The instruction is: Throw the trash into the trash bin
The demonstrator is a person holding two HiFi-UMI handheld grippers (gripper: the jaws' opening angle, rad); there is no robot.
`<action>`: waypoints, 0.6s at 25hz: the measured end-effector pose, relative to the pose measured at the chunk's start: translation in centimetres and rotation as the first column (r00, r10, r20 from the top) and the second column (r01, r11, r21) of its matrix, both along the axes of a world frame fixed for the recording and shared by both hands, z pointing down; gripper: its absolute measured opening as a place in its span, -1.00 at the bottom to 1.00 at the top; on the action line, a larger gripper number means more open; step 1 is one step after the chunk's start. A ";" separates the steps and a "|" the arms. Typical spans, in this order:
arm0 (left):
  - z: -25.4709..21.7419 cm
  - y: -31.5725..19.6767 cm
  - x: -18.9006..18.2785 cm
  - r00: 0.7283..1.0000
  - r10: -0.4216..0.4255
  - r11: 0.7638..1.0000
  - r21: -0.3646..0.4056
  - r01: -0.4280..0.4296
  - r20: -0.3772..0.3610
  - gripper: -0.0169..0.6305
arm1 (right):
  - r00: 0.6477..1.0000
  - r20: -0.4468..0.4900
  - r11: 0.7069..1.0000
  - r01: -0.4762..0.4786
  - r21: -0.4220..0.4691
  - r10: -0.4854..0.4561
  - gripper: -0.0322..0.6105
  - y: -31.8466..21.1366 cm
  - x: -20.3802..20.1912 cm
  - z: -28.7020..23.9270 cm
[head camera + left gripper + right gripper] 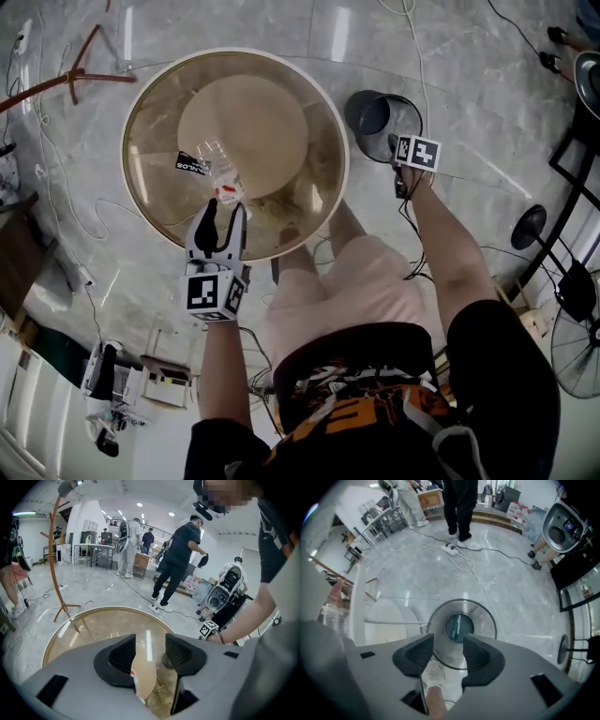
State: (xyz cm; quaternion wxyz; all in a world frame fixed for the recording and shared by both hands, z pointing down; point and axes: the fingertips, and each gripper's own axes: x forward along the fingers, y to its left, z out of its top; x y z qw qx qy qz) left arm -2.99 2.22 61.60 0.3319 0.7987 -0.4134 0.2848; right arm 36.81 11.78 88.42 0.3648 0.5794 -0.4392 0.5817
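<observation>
Bottle (214, 173) lies on its side on the round glass table (155, 103), cap end toward the person, not yet binned. Left gripper (218, 216) slants down at that cap end with jaws parted and no pad pressing on it, likely lined up to take the neck, the narrowest place to grip. Right gripper (447, 656) hangs straight down over the bin (459, 627), which stands on the floor just beside the table. Its jaws stand partly apart with nothing between them, placed so anything let go falls inside.
</observation>
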 end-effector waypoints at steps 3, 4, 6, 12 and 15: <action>-0.7 -0.4 -1.4 0.999 -0.036 0.999 0.025 0.036 -0.005 -0.28 | 0.996 0.078 0.987 0.038 0.159 -0.050 -0.25 -5.0 -5.7 -4.6; -0.7 -0.4 -2.4 0.999 -0.050 0.998 0.028 0.051 -0.001 -0.28 | 0.994 0.096 0.977 0.038 0.212 -0.060 -0.25 -6.7 -8.2 -6.3; -0.5 -0.2 -5.1 0.997 -0.083 0.996 0.024 0.082 0.009 -0.28 | 0.983 0.149 0.952 0.057 0.299 -0.105 -0.25 -9.4 -14.7 -9.8; -1.1 2.3 -12.5 0.974 -0.227 0.974 0.023 0.226 0.016 -0.28 | 0.856 0.386 0.913 0.209 0.351 -0.344 0.18 -12.4 -38.4 -16.3; -2.4 4.3 -15.9 0.961 -0.276 0.961 0.028 0.276 0.022 -0.28 | 0.859 0.335 0.907 0.293 0.302 -0.389 0.31 -12.0 -45.0 -15.6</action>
